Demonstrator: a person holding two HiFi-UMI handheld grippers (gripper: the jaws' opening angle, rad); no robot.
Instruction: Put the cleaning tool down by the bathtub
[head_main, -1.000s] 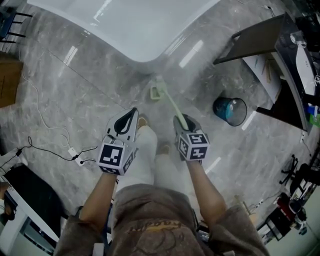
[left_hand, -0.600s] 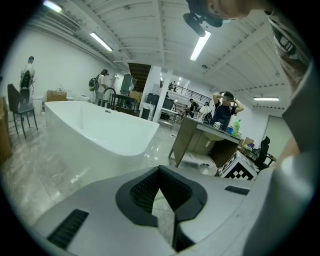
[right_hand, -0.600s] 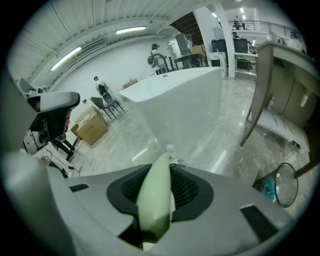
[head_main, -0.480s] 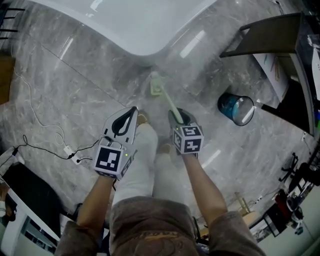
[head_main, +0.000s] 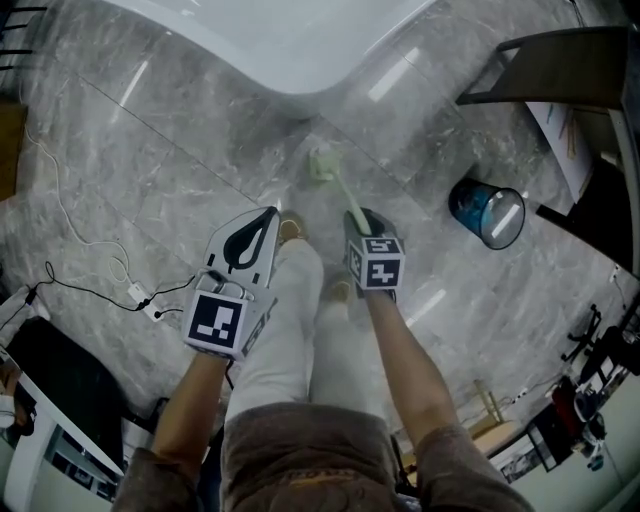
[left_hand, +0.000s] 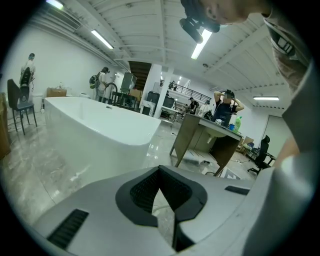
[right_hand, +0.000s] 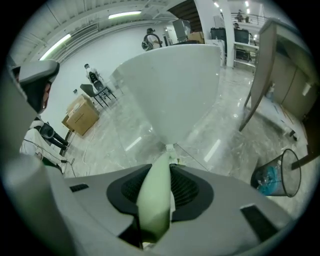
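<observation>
My right gripper (head_main: 362, 222) is shut on the pale green handle of the cleaning tool (head_main: 340, 188), a long-handled brush. Its head (head_main: 323, 164) hangs close over the grey marble floor, just in front of the white bathtub (head_main: 270, 40). In the right gripper view the green handle (right_hand: 156, 192) runs between the pads toward the tub's rounded end (right_hand: 175, 95). My left gripper (head_main: 250, 245) hangs beside the person's leg, its jaws closed with nothing in them. In the left gripper view the black pads (left_hand: 150, 190) meet at a point, and the tub (left_hand: 95, 130) stands at the left.
A blue-lined waste bin (head_main: 488, 214) stands on the floor at the right, next to a dark desk (head_main: 560, 70). A white cable and power strip (head_main: 140, 296) lie on the floor at the left. The person's legs and feet are between the grippers.
The brush head has come down a little and drawn slightly away from the tub's foot as the view shifted. Both grippers keep their grip state.
</observation>
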